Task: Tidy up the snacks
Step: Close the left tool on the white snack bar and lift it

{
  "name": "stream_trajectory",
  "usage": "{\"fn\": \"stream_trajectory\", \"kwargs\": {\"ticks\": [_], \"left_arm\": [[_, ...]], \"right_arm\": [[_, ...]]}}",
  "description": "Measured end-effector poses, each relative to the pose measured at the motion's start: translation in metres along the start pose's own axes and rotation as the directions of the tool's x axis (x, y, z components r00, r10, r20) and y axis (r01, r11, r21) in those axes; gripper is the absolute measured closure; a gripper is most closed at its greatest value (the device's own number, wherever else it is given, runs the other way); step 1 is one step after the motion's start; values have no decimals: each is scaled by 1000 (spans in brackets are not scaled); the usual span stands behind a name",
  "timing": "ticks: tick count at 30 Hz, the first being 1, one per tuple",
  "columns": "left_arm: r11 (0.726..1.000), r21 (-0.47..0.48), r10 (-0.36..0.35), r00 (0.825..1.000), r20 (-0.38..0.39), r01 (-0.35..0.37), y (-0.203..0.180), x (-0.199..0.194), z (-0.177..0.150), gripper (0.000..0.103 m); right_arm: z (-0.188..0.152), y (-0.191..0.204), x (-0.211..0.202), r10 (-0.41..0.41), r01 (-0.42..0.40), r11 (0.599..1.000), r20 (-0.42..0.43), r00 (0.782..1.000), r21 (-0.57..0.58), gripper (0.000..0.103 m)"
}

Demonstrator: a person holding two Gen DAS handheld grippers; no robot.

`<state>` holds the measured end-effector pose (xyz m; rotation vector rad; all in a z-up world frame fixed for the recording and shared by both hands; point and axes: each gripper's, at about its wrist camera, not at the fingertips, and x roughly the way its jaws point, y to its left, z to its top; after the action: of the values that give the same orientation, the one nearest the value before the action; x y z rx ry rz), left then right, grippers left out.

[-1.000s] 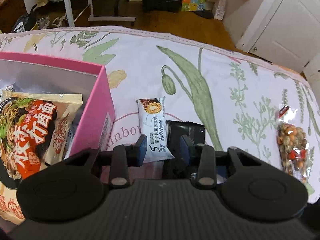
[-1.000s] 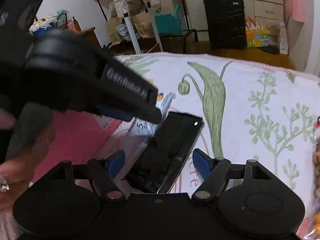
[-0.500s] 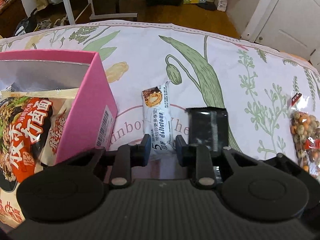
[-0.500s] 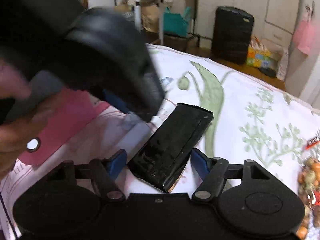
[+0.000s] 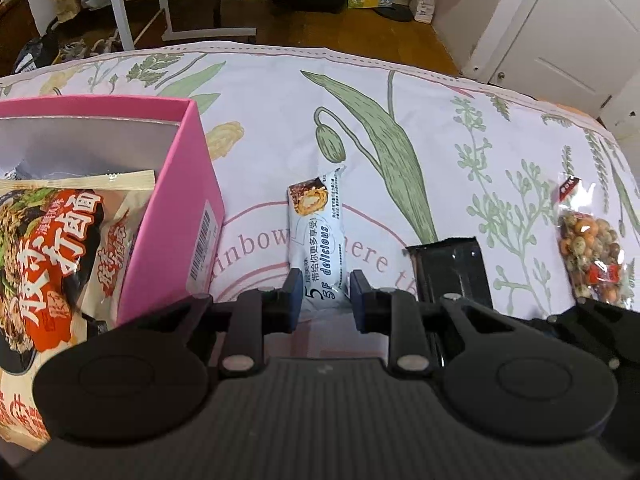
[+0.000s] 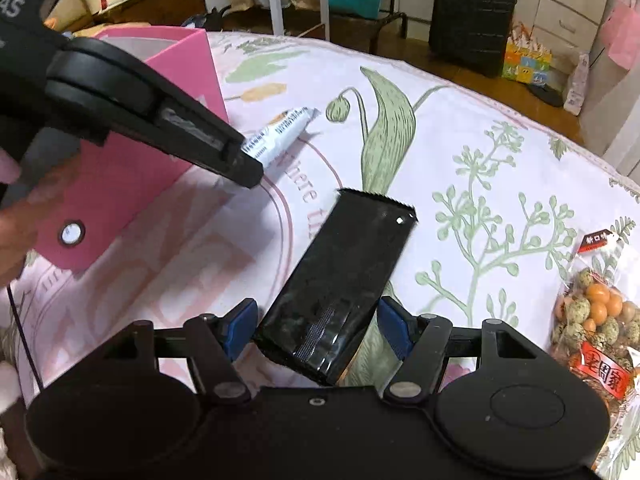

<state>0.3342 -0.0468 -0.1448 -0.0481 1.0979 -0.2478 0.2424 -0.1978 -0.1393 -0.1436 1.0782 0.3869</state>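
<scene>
A white snack bar (image 5: 318,236) lies on the floral cloth, its near end between the pads of my left gripper (image 5: 323,296), which stand close on both sides of it. It also shows in the right wrist view (image 6: 280,136). A black snack packet (image 6: 340,284) lies tilted between the open fingers of my right gripper (image 6: 316,330), which do not press it. It also shows in the left wrist view (image 5: 450,272). A pink box (image 5: 168,216) at the left holds a noodle packet (image 5: 52,248).
A clear bag of mixed nuts (image 5: 592,256) lies at the right on the cloth (image 5: 400,100), also in the right wrist view (image 6: 596,320). The bed's far edge drops to a wooden floor with a suitcase (image 6: 472,12) and a metal frame (image 5: 120,4).
My left gripper has shifted so the white bar's end sits between its pads. The black packet has moved right, away from the white bar, along with my right gripper.
</scene>
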Motion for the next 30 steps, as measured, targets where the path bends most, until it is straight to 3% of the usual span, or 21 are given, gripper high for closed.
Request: {"fn": "stream_trajectory", "kwargs": {"ticks": [9, 13, 15, 17, 26, 30], "left_arm": [[998, 42, -45, 999, -25, 46, -12, -1, -6, 78], [999, 34, -40, 999, -26, 40, -12, 1, -6, 74], [999, 41, -23, 1000, -13, 24, -12, 2, -6, 73], [998, 50, -25, 1000, -8, 25, -13, 6, -5, 73], [993, 84, -85, 995, 45, 81, -17, 23, -9, 75], [990, 123, -76, 996, 56, 68, -23, 17, -12, 78]], "right_arm": [[6, -16, 6, 15, -17, 994, 24, 1000, 105, 29], [5, -10, 15, -34, 28, 994, 54, 998, 103, 29], [5, -6, 16, -64, 57, 994, 68, 996, 91, 32], [5, -3, 17, -95, 89, 993, 74, 993, 83, 42], [6, -12, 18, -79, 70, 989, 73, 994, 128, 44], [4, -10, 16, -87, 75, 987, 87, 992, 142, 45]]}}
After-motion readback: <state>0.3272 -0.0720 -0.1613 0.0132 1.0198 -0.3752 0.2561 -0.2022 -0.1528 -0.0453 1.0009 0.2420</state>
